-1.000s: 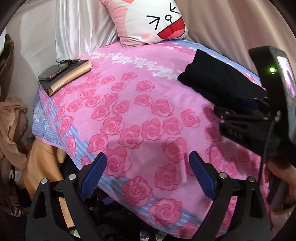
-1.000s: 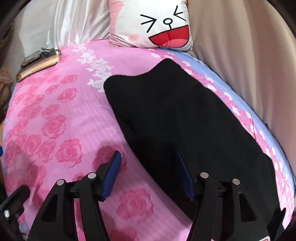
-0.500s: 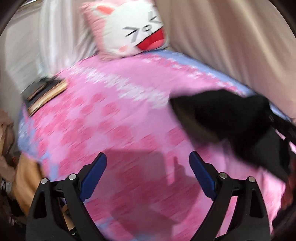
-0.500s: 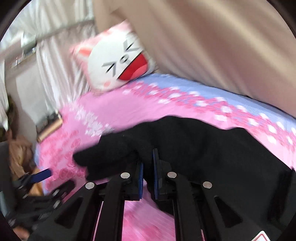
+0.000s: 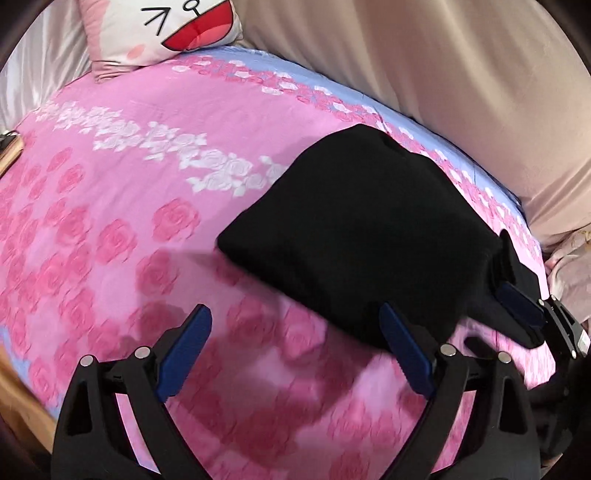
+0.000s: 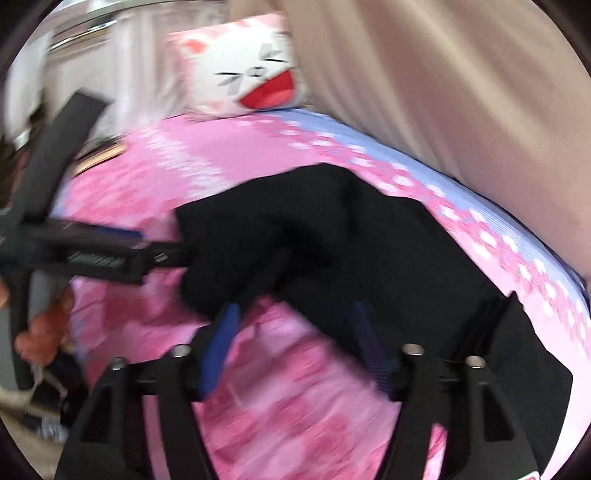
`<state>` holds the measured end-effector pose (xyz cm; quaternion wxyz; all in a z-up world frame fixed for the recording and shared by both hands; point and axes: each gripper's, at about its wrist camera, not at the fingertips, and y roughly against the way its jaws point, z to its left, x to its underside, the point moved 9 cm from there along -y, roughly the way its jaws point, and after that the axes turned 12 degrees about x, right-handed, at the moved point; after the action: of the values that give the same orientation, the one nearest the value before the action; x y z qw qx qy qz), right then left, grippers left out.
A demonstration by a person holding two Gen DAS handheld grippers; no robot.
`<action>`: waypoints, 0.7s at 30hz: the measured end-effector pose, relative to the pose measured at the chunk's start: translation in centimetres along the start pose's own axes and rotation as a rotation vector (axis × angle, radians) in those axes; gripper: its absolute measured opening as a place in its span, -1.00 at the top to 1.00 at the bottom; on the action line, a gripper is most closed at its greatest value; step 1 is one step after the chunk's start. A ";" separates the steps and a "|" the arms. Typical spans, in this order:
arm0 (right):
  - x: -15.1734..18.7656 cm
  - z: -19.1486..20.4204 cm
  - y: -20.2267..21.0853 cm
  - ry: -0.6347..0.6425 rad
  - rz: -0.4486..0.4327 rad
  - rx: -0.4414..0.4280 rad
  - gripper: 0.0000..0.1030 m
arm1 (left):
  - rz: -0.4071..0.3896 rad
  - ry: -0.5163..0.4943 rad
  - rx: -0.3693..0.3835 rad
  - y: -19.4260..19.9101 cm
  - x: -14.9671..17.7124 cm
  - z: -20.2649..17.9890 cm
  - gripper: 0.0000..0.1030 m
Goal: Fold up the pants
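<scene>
One pants (image 5: 354, 243), two tools (image 5: 295, 347)

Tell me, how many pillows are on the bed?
1. The cat-face pillow leans at the head of the bed, by the curtain, far beyond the black pants. More could lie outside these views.

A: Where's free room?
B: The sheet (image 5: 122, 206) left of the pants (image 5: 354, 243) lies bare.
A: Obstacles?
B: Curtain (image 5: 461, 81) close on the right, pillow (image 5: 177, 29) at the far end.
</scene>
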<state>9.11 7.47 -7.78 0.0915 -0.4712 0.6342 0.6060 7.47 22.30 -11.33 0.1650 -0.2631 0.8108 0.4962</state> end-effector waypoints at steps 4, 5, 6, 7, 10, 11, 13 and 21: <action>-0.1 2.4 -1.1 -0.123 0.061 -0.190 -0.37 | -0.058 0.000 -0.074 2.4 0.6 1.5 -0.75; -0.5 2.5 -1.8 -0.163 0.068 -0.212 -0.38 | -0.070 0.007 -0.088 3.1 0.7 1.9 -0.75; -1.1 2.6 -3.0 -0.214 0.078 -0.234 -0.38 | -0.083 0.021 -0.096 3.7 0.7 2.4 -0.75; -1.5 2.8 -3.8 -0.236 0.087 -0.248 -0.37 | -0.094 0.034 -0.105 4.3 0.7 2.9 -0.75; -2.1 4.2 -6.1 -0.305 0.128 -0.314 0.64 | -0.113 0.052 -0.115 5.6 0.5 3.6 -0.75; -2.4 4.5 -6.2 -0.329 0.126 -0.329 0.67 | -0.120 0.052 -0.122 6.0 0.4 3.7 -0.75; -4.3 4.7 -5.0 -0.366 0.062 -0.382 0.70 | -0.146 0.044 -0.127 6.8 0.1 3.5 -0.75; -3.1 -11.5 2.9 -0.830 -0.261 -0.170 0.70 | -0.183 -0.111 -0.076 5.3 -3.1 -3.9 -0.75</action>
<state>13.94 -1.33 -0.82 0.3752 -0.2698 0.4268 0.7773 6.82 21.59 -4.14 0.2443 -0.3143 0.7536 0.5231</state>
